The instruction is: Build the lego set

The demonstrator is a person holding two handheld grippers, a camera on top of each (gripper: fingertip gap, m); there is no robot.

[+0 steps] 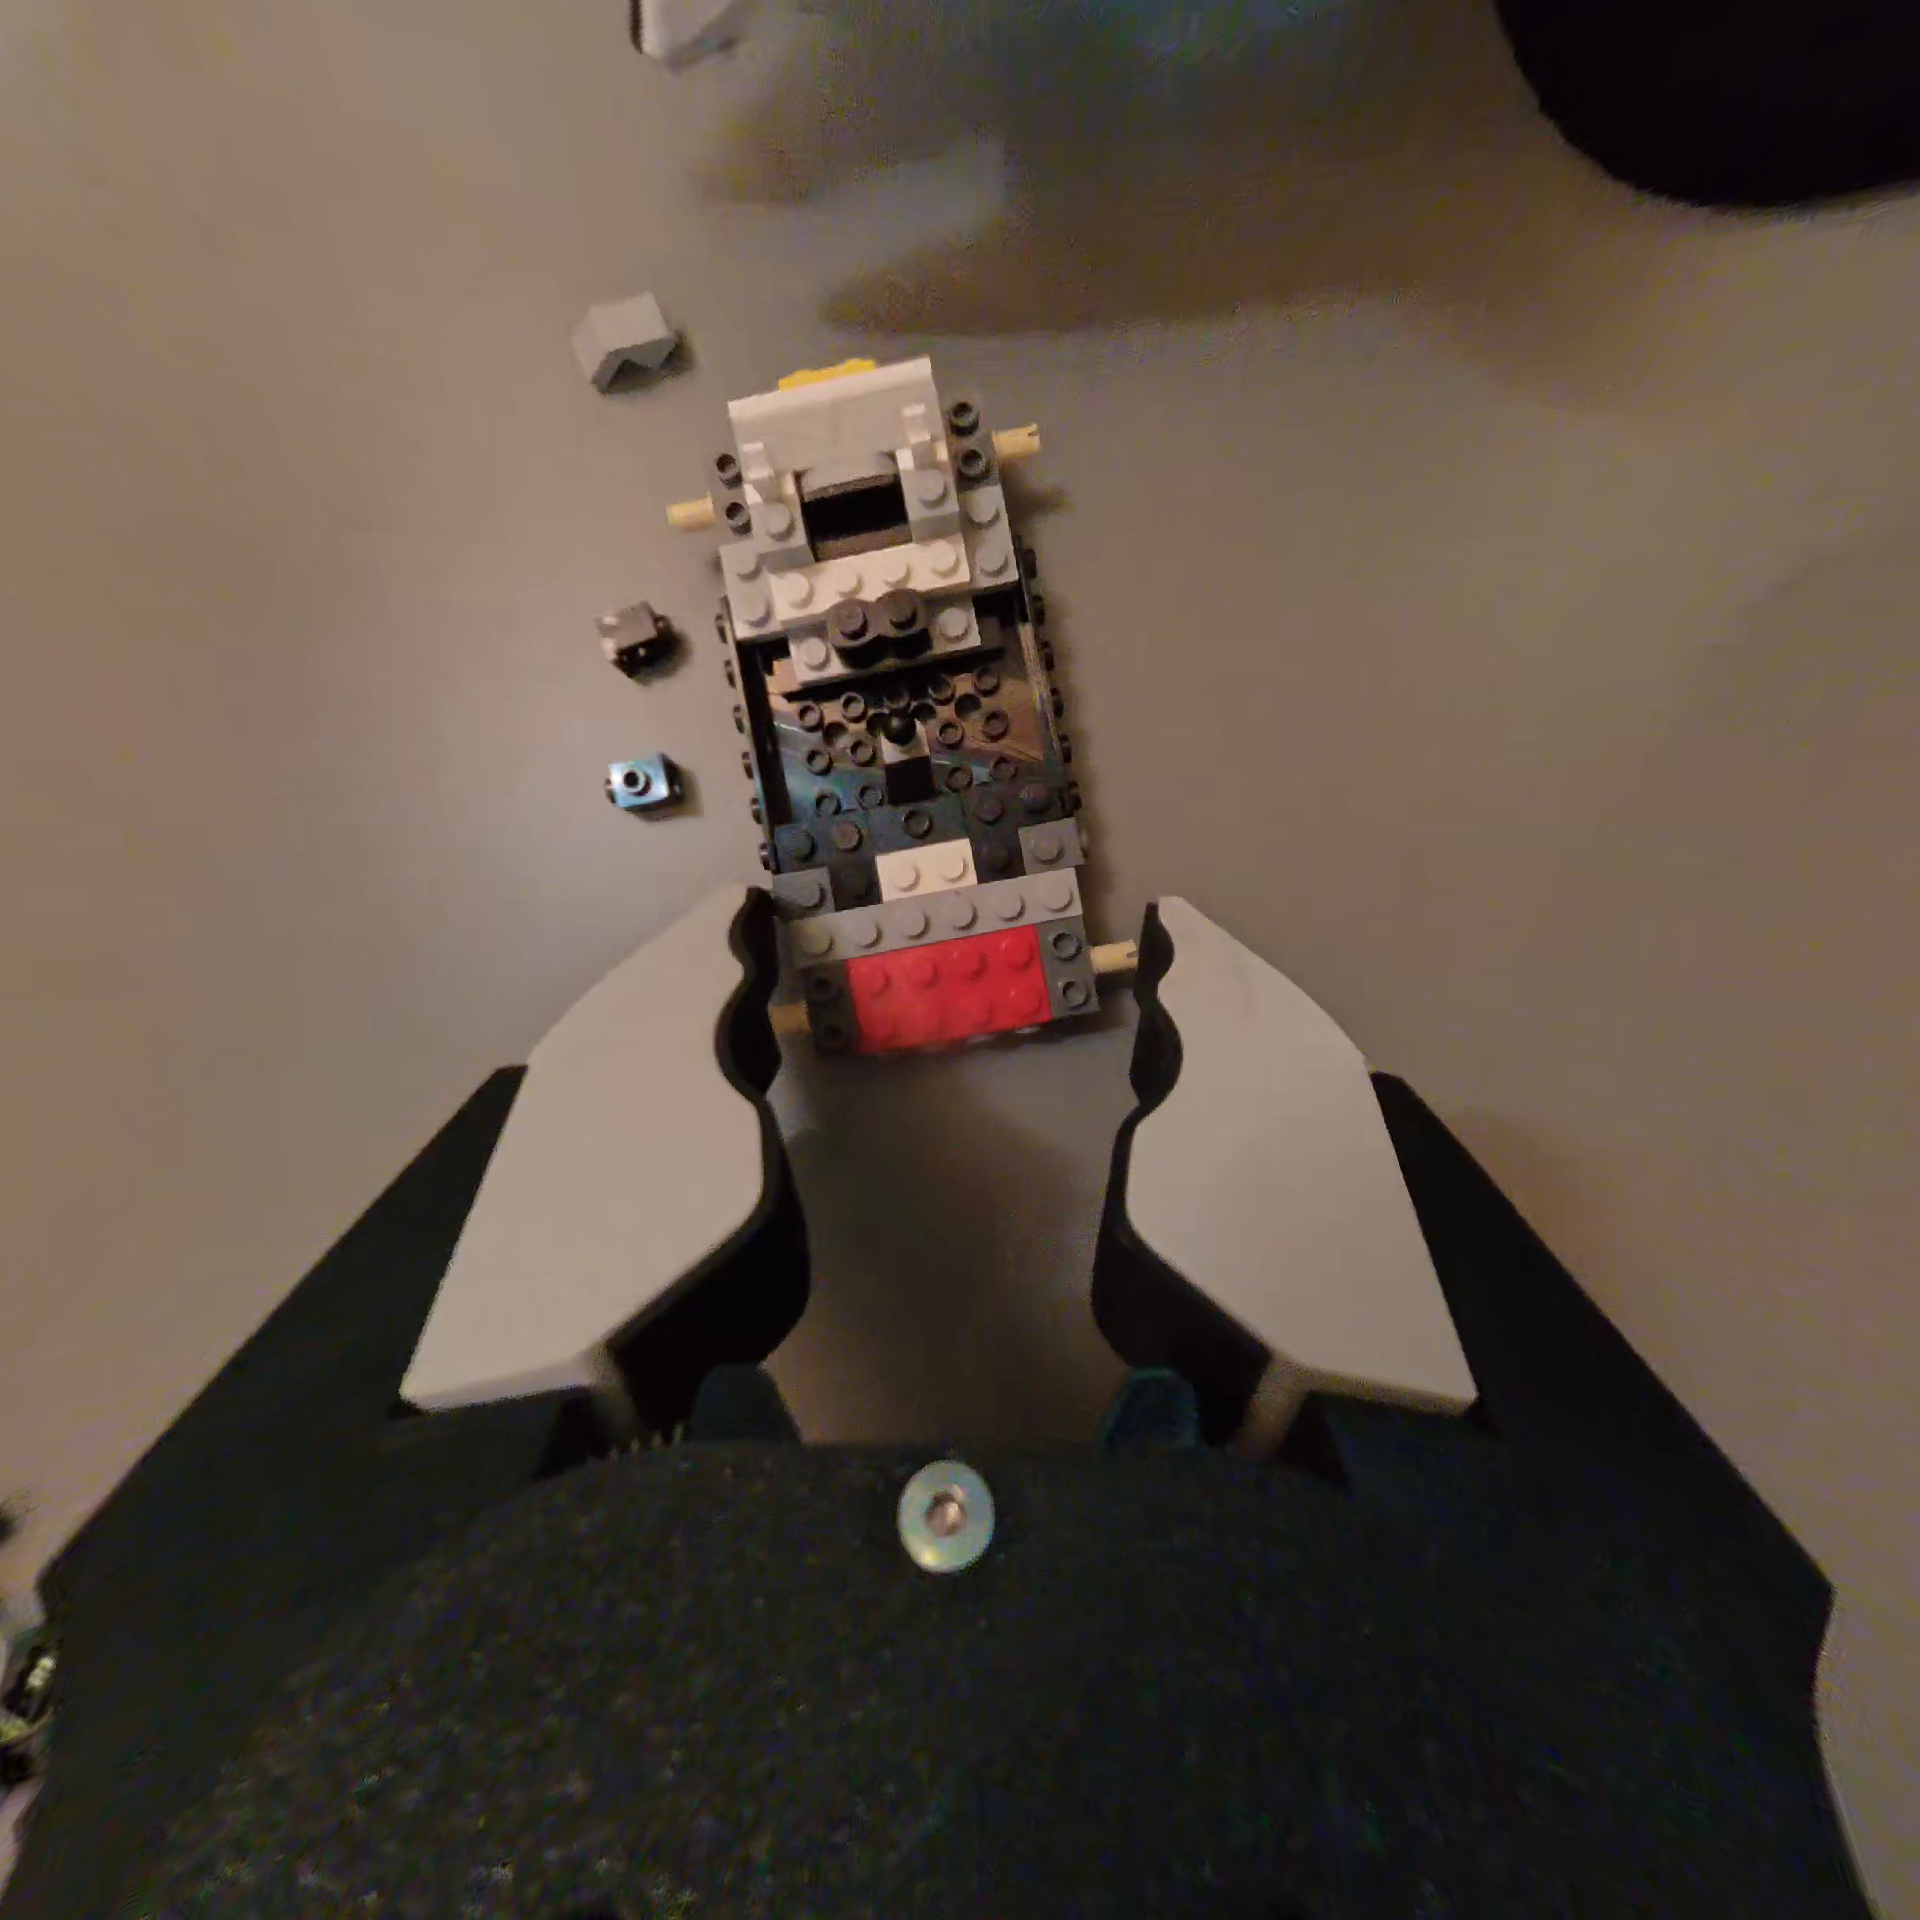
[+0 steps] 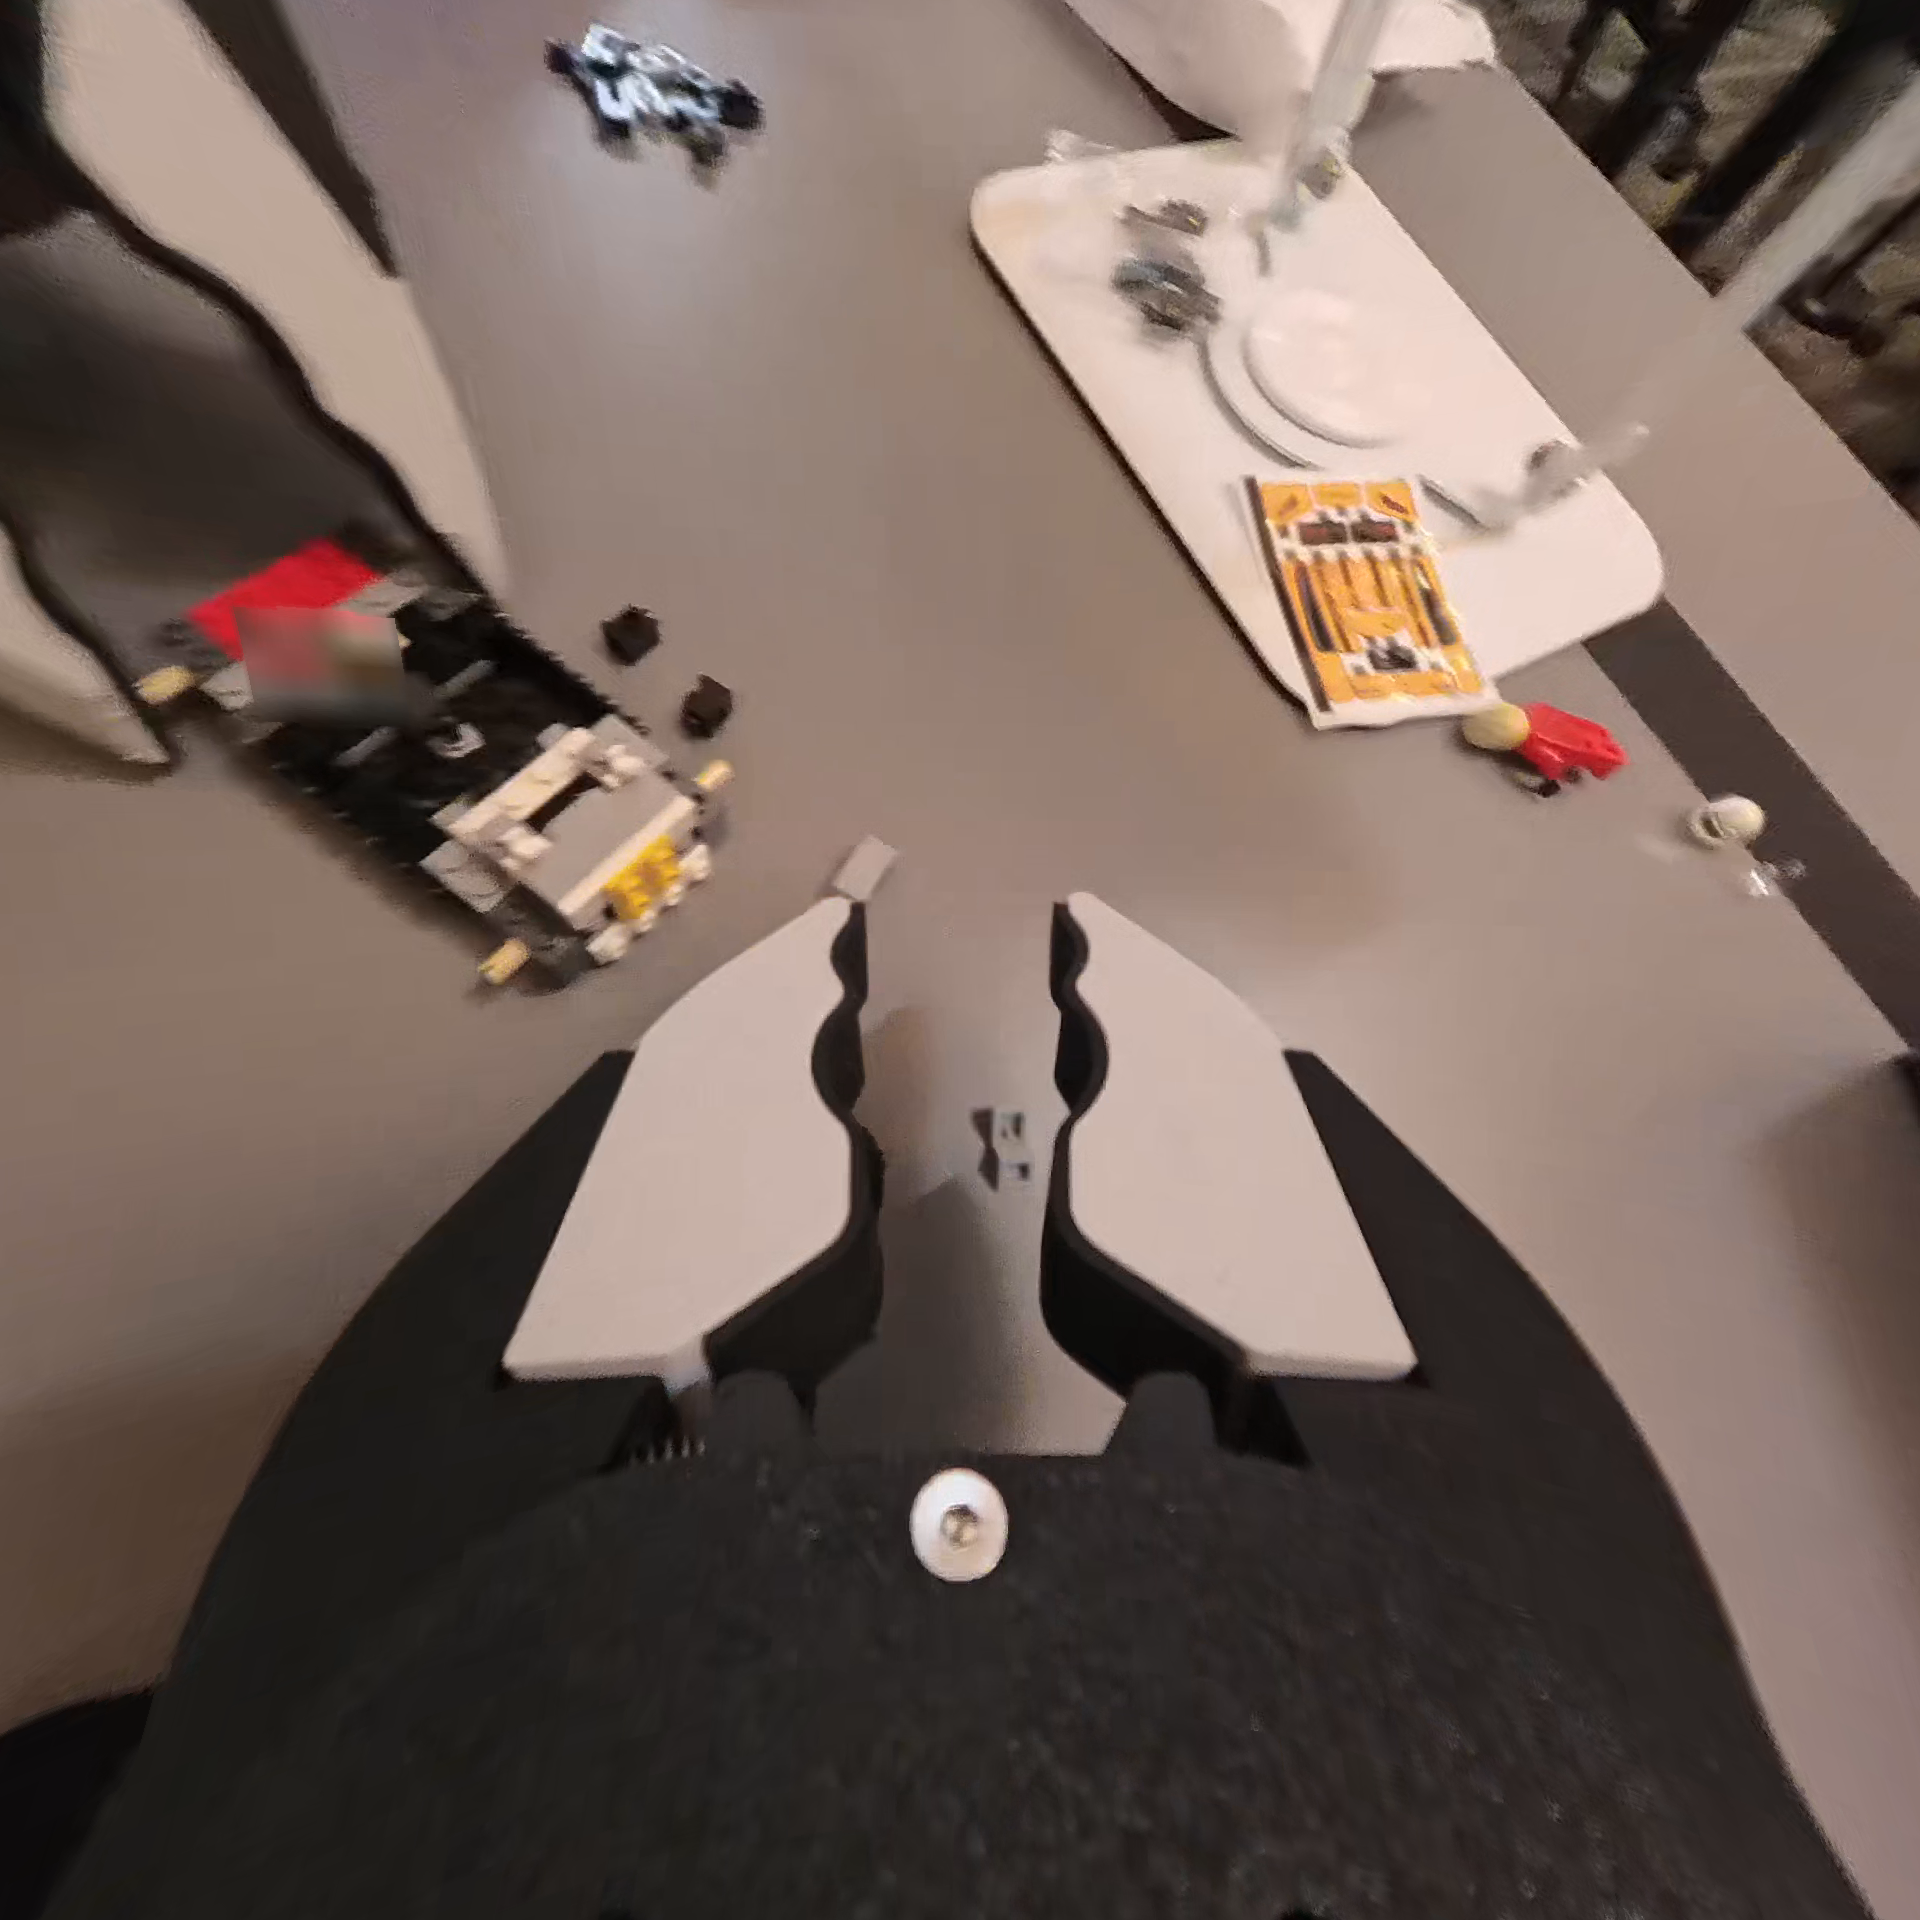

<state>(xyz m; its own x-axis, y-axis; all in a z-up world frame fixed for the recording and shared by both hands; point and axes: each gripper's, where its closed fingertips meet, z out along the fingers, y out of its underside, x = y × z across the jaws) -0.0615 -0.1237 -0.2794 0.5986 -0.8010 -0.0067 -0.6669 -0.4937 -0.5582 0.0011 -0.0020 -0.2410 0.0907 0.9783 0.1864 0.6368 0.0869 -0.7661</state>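
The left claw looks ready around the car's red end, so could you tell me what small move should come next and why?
Probably close the left claw gently. Its open fingers straddle the red-brick end of the car chassis, not clamping yet. Gripping would steady the chassis for the open, empty right claw.

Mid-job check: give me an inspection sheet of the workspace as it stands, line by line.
Surface: grey table, bare between the pieces.
Job's things: partly built lego car, red plate at its near end; three small loose pieces to its left, one light grey wedge piece; a small grey piece ahead of the right gripper.
Clutter: white board with a sticker sheet; red piece; black-and-white lego pile.
Grippers: left gripper open, straddling the car's red end; right gripper open, empty.
Cables: nothing seen.
Surroundings: dark, blurred beyond the table edge.
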